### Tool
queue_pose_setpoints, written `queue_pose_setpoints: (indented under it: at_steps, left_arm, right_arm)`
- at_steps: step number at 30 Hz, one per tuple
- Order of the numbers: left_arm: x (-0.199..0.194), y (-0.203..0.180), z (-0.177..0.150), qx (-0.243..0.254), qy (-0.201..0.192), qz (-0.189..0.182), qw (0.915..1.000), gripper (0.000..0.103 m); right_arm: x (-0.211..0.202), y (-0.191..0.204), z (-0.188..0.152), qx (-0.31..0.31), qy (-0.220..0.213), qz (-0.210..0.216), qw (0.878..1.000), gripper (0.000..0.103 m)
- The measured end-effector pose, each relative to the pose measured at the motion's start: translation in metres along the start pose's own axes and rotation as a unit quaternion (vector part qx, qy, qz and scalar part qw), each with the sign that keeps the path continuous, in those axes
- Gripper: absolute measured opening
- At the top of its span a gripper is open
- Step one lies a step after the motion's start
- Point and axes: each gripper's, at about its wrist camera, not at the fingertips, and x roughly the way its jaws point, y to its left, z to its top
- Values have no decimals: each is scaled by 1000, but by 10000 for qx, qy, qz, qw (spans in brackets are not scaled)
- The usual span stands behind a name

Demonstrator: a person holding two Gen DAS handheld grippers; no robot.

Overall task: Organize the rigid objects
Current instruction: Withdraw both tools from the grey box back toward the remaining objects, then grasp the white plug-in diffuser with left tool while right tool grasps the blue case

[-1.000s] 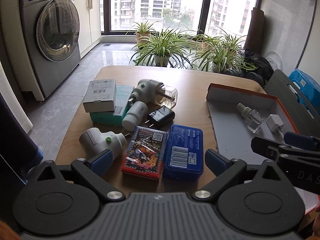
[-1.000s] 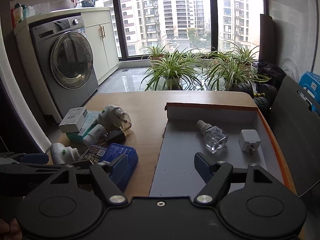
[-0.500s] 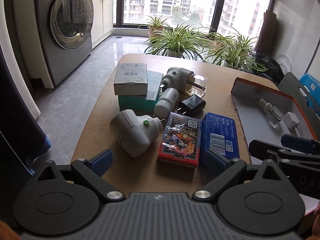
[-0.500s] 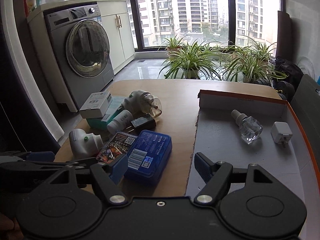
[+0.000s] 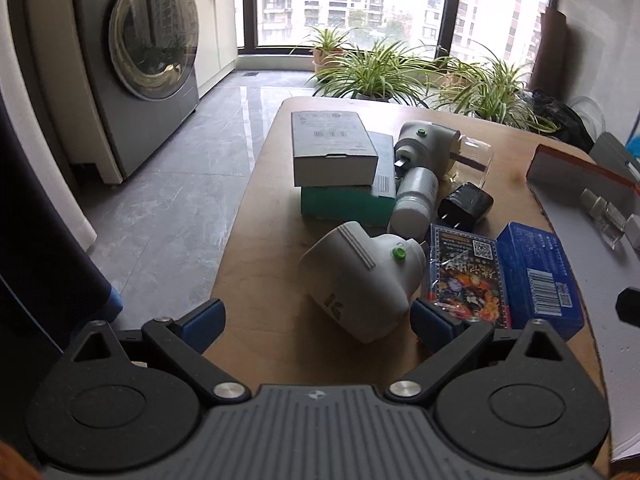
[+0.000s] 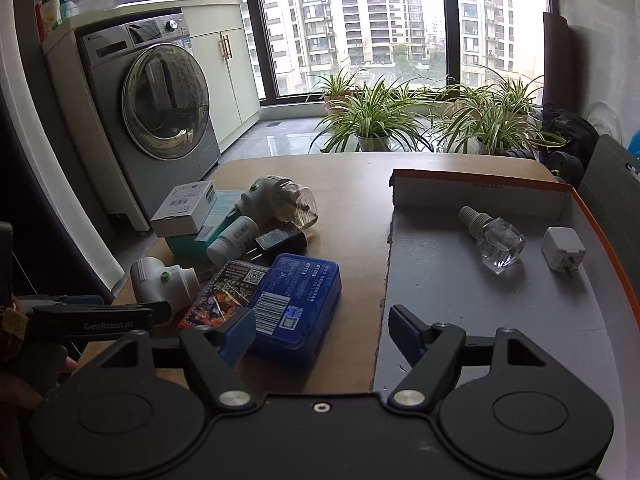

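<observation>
Wooden table [image 5: 272, 208]: card pack [image 5: 466, 276] crowds white plug-in [image 5: 360, 280].

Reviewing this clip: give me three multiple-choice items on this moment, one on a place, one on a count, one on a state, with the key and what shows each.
1. Where does the clear glass bottle lie?
A. In the grey tray
B. On the teal box
C. On the floor

2. How many things lie in that tray?
A. None
B. Two
C. Five

3. How do the fingers of the left gripper stand?
A. Shut on the blue case
B. Shut with nothing between them
C. Open, with the near white plug-in device just ahead

Key:
1 A, the bottle rests on the grey floor of the tray.
2 B, only the bottle and the white charger are there.
3 C, the blue pads stand wide apart and neither visibly presses the device.
</observation>
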Motion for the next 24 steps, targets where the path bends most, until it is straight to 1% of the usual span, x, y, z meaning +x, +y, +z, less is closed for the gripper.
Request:
queue_pose_setpoints:
  at_steps: [2,4,6,8,10,11,12,14,15,18,20,24]
  left_arm:
    - [6,-1,2,414,-117,-130,9990,103]
    - [9,-2,3,804,-206,-268,9962,103]
    - [14,-5,3,1242,-271,-406,9911,103]
    - [17,-6,1,1519,-387,-518,9863,103]
    - [20,-5,0,1573,-463,-622,9845,99]
    - [20,-5,-1,1573,-537,-698,9836,92]
    - [20,-4,-2,1570,-540,-769,9831,88]
    - [24,-6,-3,1605,-462,-881,9820,74]
    - [25,-5,-3,1561,-488,-947,9820,71]
    - [24,-3,-3,1439,-483,-974,9836,67]
    - [23,0,-3,1302,-465,-991,9854,67]
    - [22,3,-3,1134,-448,-892,9885,67]
  right_arm:
    - [0,-1,0,26,0,-18,10000,87]
    - [1,-1,1,47,4,-45,10000,87]
    - [2,-1,1,61,25,-75,10000,87]
    - [5,0,1,68,45,-99,9999,87]
    - [8,1,1,91,77,-100,9999,87]
    - [10,3,1,92,103,-94,9999,87]
    - [12,4,1,82,132,-86,9998,87]
    - [16,8,1,43,172,-81,9998,87]
    - [19,10,1,35,191,-84,9998,87]
    - [24,14,1,94,260,-13,9996,87]
    - [28,17,1,110,291,-11,9995,87]
    - [38,21,4,226,352,-47,9991,87]
